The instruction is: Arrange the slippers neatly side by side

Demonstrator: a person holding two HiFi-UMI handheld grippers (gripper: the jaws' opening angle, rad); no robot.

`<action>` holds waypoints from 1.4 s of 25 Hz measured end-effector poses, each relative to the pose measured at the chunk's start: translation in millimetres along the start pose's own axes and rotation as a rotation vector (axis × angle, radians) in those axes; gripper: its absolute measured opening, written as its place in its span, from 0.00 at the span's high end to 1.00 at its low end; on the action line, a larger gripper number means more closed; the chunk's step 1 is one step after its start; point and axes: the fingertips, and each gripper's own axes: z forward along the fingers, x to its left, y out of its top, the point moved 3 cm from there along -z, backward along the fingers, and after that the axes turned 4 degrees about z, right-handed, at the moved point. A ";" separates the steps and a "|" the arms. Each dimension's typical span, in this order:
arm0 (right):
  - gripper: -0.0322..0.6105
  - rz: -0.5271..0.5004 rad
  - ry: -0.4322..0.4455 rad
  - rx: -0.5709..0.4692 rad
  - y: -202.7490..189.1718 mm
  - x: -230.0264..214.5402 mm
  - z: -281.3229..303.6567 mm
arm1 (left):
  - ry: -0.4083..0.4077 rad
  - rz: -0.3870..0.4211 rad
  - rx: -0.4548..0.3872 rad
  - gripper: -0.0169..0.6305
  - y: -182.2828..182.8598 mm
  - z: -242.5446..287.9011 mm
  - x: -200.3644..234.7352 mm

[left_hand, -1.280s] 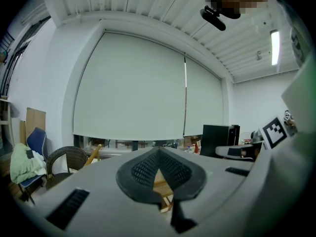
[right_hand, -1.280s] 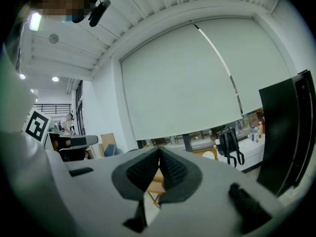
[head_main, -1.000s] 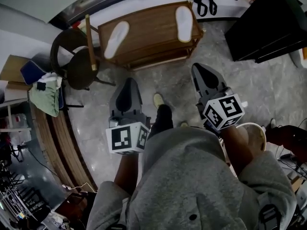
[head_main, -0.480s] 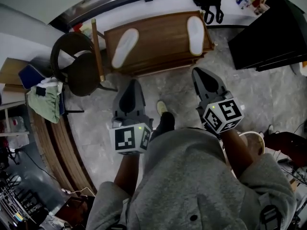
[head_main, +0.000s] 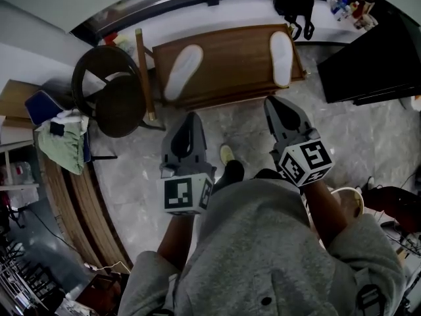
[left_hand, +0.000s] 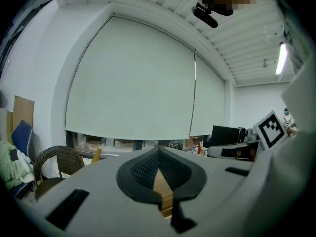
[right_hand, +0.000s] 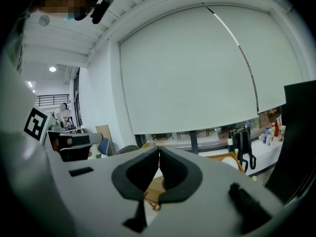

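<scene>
Hovering short of the wooden worktop (head_main: 230,61), the left gripper (head_main: 191,117) and right gripper (head_main: 275,104) are both holding jaws pressed together and empty, each facing its own-side slipper: left slipper (head_main: 183,71) slanting, right slipper (head_main: 281,58) lying lengthwise away, the pair well apart.

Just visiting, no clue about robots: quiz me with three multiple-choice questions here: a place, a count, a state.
1. The slippers lie on: A a sofa; B the table; C a bed.
2. Slippers in view: A one; B two; C four.
3. Jaws of the left gripper and right gripper: A shut, empty; B wide open; C shut on a slipper.
Key: B, both rest on the wooden top; B, one near each end; A, each gripper view shows pads together, nothing between.
</scene>
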 end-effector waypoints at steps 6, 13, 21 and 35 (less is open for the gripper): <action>0.91 -0.032 -0.026 -0.004 0.7 10.7 9.7 | -0.024 0.003 0.001 0.95 -3.9 5.0 16.3; 0.91 -0.080 -0.079 -0.019 15.4 -5.1 2.9 | -0.047 -0.004 -0.016 0.95 -0.6 9.9 14.6; 0.91 -0.121 -0.095 -0.026 23.5 -31.4 9.3 | -0.014 -0.014 -0.033 0.95 4.0 22.8 16.3; 0.91 0.005 -0.155 0.004 36.1 -143.4 63.5 | 0.026 -0.005 0.010 0.95 25.5 127.2 10.0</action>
